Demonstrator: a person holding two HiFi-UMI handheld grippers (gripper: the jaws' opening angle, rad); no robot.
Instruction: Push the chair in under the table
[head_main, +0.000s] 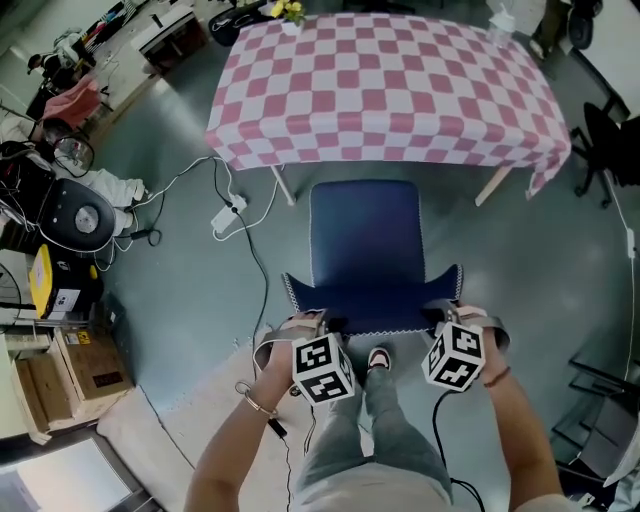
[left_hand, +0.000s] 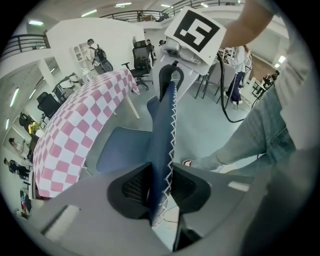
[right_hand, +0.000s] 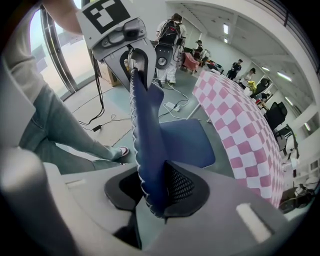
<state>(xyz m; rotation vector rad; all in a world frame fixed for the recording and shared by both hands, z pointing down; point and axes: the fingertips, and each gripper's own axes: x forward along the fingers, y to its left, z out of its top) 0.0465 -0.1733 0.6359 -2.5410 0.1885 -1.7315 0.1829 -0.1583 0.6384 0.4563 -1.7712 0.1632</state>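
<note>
A blue chair (head_main: 365, 235) stands in front of the table (head_main: 390, 90), which wears a pink-and-white checked cloth; the front of its seat reaches the cloth's near edge. My left gripper (head_main: 325, 322) is shut on the left end of the backrest's top edge (left_hand: 162, 145). At the other end my right gripper (head_main: 441, 313) is shut on the same edge (right_hand: 145, 125). In the left gripper view the blue padding with white zigzag stitching runs between my left gripper's (left_hand: 159, 185) pads. In the right gripper view it passes between my right gripper's (right_hand: 152, 189) pads.
A white power strip (head_main: 228, 215) and cables lie on the floor left of the chair. Cardboard boxes (head_main: 85, 360) and equipment line the left side. A black office chair (head_main: 610, 150) stands at the right. The person's shoe (head_main: 378, 358) is just behind the chair.
</note>
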